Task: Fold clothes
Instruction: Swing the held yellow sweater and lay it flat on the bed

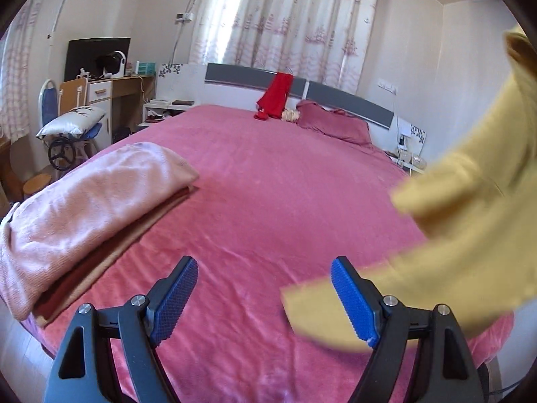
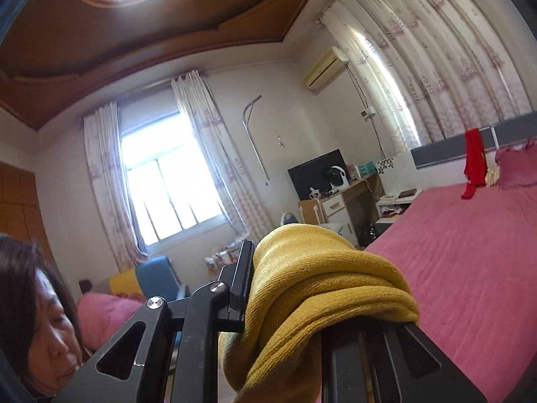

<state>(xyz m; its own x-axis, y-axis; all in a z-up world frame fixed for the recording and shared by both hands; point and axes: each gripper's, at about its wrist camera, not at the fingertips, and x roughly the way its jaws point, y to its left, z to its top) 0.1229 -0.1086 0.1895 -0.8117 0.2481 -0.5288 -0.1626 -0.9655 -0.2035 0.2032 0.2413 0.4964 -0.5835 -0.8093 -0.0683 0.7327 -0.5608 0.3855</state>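
- Hanging over the pink bed [image 1: 268, 181], the left gripper [image 1: 265, 302] has its blue fingers [image 1: 176, 302] spread wide with nothing between them.
- Right gripper [image 2: 285, 288]: fingers clamped on a bunched yellow knit sweater [image 2: 322, 278], held above the bed.
- The sweater droops blurred at the right of the left view.
- A folded pink stack of clothes [image 1: 84, 208] lies on the bed's left side.

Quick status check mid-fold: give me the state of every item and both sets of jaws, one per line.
Left gripper: jaws open, nothing between them.
Right gripper: jaws shut on yellow sweater.
Yellow sweater: bunched, lifted off the bed.
Folded clothes stack: flat on the bed, pink piece on top.
Red garment: draped over the headboard.
Bed cover: spread flat.
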